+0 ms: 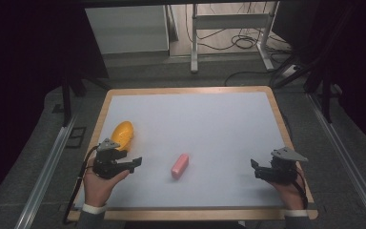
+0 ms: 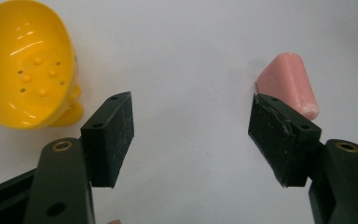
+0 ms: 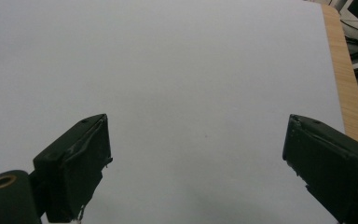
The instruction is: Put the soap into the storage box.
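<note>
Left gripper point(image 1: 132, 163) sits wide open, nothing between its jaws. The pink soap bar point(image 1: 180, 165) lies on the white mat point(image 1: 209, 124), just ahead and off to the right-jaw side in the left gripper view, partly behind that jaw tip. The yellow soap dish point(image 1: 123, 135) sits just beyond the left gripper, on its other side, hollow facing up. Right gripper point(image 1: 257, 169) is also wide open and empty, well apart from the bar. Likely step: grab the bar. Swing the left gripper toward it, straddle the short width mid-length, stay low, close squarely so it doesn't squirt out.
</note>
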A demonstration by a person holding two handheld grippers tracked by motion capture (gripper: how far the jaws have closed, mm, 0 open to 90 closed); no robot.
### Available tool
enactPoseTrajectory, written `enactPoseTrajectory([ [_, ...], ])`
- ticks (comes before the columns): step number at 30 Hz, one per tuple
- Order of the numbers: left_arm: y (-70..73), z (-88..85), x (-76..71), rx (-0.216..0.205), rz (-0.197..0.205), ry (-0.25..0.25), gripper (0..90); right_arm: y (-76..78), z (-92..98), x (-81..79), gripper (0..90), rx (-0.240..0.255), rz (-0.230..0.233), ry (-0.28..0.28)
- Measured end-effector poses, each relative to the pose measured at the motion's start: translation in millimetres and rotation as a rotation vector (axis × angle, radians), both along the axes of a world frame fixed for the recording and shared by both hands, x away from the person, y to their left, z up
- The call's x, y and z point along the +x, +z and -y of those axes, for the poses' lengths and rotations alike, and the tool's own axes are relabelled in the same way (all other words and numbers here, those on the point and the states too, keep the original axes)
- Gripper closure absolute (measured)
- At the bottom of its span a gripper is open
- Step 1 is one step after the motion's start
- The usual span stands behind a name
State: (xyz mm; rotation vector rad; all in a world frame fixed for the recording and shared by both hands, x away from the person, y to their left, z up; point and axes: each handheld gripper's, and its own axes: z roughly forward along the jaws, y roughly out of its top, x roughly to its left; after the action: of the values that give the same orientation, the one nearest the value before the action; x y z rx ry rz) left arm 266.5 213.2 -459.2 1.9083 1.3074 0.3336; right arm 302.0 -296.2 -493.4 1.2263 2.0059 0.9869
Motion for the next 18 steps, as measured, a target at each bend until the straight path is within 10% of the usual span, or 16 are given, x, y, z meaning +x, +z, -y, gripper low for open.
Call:
enactPoseTrajectory([
  [18,0.6,26.6,6.4,0.027,-0.005,-0.061,30.8,-0.7,2.7,-0.2,7.3,-0.012,0.0,-0.019],
])
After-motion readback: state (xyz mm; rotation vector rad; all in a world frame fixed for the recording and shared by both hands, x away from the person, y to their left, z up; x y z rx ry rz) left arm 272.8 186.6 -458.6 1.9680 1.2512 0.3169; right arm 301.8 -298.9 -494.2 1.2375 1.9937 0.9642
